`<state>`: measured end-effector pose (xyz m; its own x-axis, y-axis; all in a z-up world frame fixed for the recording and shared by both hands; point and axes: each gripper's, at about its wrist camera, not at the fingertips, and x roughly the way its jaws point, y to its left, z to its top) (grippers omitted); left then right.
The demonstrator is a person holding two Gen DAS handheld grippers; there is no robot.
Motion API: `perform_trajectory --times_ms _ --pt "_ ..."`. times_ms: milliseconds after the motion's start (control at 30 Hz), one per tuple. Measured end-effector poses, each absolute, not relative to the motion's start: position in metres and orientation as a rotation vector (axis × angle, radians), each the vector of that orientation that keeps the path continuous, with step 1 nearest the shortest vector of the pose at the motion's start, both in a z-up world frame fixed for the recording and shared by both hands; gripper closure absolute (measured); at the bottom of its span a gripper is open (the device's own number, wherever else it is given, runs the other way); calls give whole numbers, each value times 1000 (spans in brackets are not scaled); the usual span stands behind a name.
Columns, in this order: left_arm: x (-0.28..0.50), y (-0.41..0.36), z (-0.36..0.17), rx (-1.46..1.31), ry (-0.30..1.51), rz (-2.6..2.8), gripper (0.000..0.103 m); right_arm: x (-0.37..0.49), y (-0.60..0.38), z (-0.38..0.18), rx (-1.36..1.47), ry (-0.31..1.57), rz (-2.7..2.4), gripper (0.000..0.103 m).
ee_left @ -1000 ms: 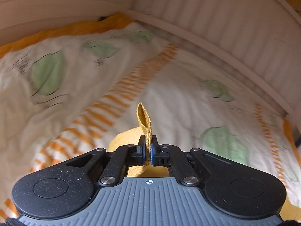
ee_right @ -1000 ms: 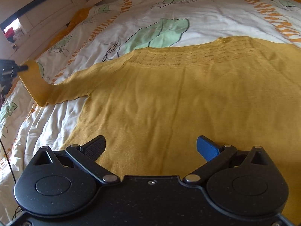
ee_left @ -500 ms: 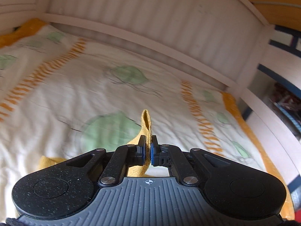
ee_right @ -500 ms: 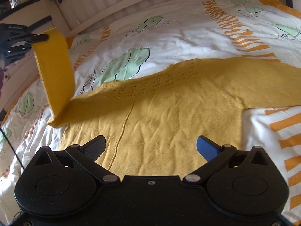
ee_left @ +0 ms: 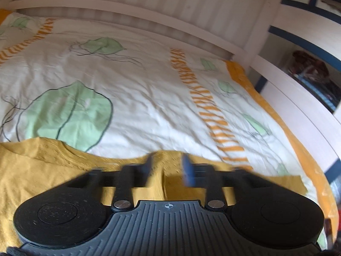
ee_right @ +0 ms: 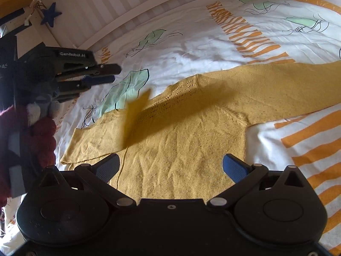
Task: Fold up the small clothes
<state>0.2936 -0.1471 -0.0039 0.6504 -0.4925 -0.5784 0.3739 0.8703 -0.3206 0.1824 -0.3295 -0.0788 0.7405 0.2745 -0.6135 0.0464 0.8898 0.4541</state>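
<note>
A yellow knit sweater (ee_right: 181,132) lies flat on the bed, its right sleeve (ee_right: 287,85) stretched out to the right. The left sleeve (ee_right: 136,111) is folded in over the chest; its cuff shows blurred in mid-air, free of any grip. My left gripper (ee_right: 116,73) hovers above and left of that cuff. Its jaws are opening, with nothing between them. In the left wrist view the left gripper (ee_left: 167,166) is blurred over the sweater's (ee_left: 42,170) neckline. My right gripper (ee_right: 170,166) stands open over the sweater's lower body, holding nothing.
The sweater rests on a white duvet (ee_left: 149,85) printed with green leaves and orange stripes. A white slatted headboard (ee_left: 149,4) runs along the far side. A person's dark red sleeve (ee_right: 42,140) is at the left. Shelves (ee_left: 309,74) stand beyond the bed's right edge.
The left gripper swung the pinched sleeve across over the sweater's body, then its jaws parted and the sleeve dropped out. The right gripper shifted a little and stayed open.
</note>
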Motion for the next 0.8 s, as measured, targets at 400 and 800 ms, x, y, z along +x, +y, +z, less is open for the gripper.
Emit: perform_trajectory --times_ms 400,800 --pt "235 -59 -25 -39 679 -262 48 183 -318 -87 444 713 155 1" --pt "240 24 -86 -68 837 -40 48 204 -296 -89 428 745 197 1"
